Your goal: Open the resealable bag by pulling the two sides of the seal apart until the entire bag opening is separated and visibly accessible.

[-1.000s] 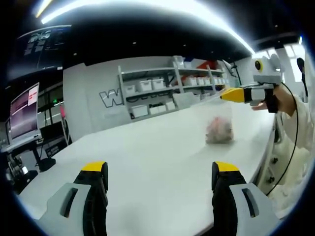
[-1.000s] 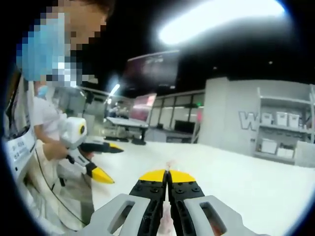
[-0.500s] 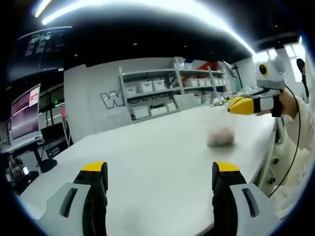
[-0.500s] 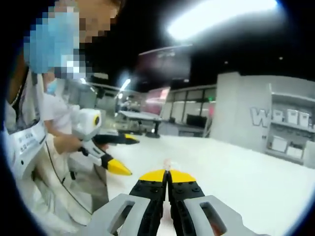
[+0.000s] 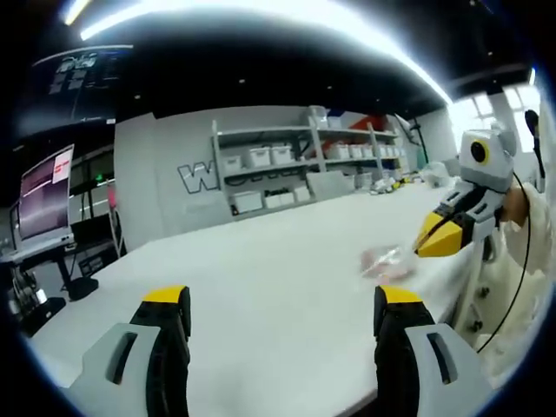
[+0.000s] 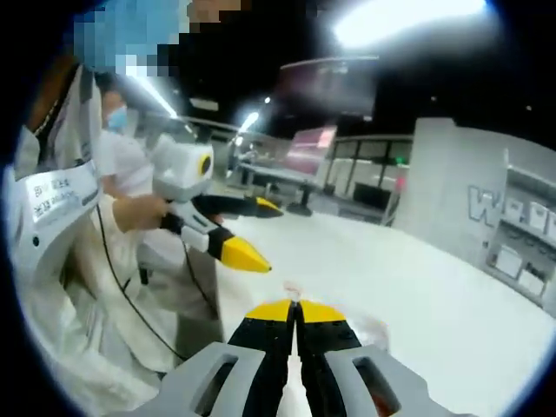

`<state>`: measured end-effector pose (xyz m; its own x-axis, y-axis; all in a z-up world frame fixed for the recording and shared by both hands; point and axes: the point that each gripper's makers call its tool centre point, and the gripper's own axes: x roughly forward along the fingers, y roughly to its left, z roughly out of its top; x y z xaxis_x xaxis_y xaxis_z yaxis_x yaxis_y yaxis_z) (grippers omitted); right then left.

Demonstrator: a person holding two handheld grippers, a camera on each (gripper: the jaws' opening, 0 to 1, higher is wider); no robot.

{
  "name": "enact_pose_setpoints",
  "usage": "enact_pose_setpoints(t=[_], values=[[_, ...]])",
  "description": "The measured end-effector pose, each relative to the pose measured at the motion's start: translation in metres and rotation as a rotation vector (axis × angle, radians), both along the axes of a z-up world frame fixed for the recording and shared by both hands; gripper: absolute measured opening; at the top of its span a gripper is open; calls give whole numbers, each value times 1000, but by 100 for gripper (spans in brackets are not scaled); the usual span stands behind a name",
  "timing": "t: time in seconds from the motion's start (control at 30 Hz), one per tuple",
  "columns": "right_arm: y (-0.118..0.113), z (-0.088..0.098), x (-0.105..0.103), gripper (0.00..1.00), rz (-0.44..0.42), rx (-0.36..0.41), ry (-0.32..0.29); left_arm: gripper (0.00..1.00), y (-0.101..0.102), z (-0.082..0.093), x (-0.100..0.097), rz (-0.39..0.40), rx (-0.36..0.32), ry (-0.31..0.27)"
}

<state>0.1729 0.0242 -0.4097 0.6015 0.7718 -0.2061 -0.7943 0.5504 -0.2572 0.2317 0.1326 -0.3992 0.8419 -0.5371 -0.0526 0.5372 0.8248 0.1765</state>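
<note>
In the left gripper view the clear resealable bag (image 5: 385,261), with pinkish contents, lies low on the white table (image 5: 261,252) at the right. My right gripper (image 5: 434,236) comes in from the right, its yellow tips shut on the bag's near edge. My left gripper (image 5: 282,300) stands open over the table, well short of the bag, nothing between its jaws. In the right gripper view my right gripper (image 6: 295,309) is shut, with a sliver of the bag (image 6: 292,285) sticking out past its tips. The left gripper (image 6: 259,231) hangs open at upper left, held by a hand.
A person in a white coat (image 6: 61,287) stands at the table's edge. Shelves with white bins (image 5: 278,165) line the grey back wall. A monitor (image 5: 43,195) stands on a desk at far left. The table stretches wide between the grippers.
The right gripper has come down with the bag, which hung above the table and now rests low on it. The left gripper has held its place, still open.
</note>
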Motion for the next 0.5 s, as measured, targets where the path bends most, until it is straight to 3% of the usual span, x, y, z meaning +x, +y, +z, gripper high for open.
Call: enact_pose_setpoints(t=[0.2,0.27,0.33,0.4,0.5], values=[[-1,-4,0,0,-12,20,4,82,-6,8,-6,-27,-24,-18],[-1,-6,-2,0,-13,22,6,75,-12,12,-12,-70,-68,-21],[-1,-9,-3,0,-14,19,7,68,-16,14,-17,-100,-136,12],[-2,-11,-4,0,-16,15,6,69,-18,15,-19,-122,-217,63],[-2,-13,-5,0,-17,17,13,68,-18,13,-17,-118,-221,73]])
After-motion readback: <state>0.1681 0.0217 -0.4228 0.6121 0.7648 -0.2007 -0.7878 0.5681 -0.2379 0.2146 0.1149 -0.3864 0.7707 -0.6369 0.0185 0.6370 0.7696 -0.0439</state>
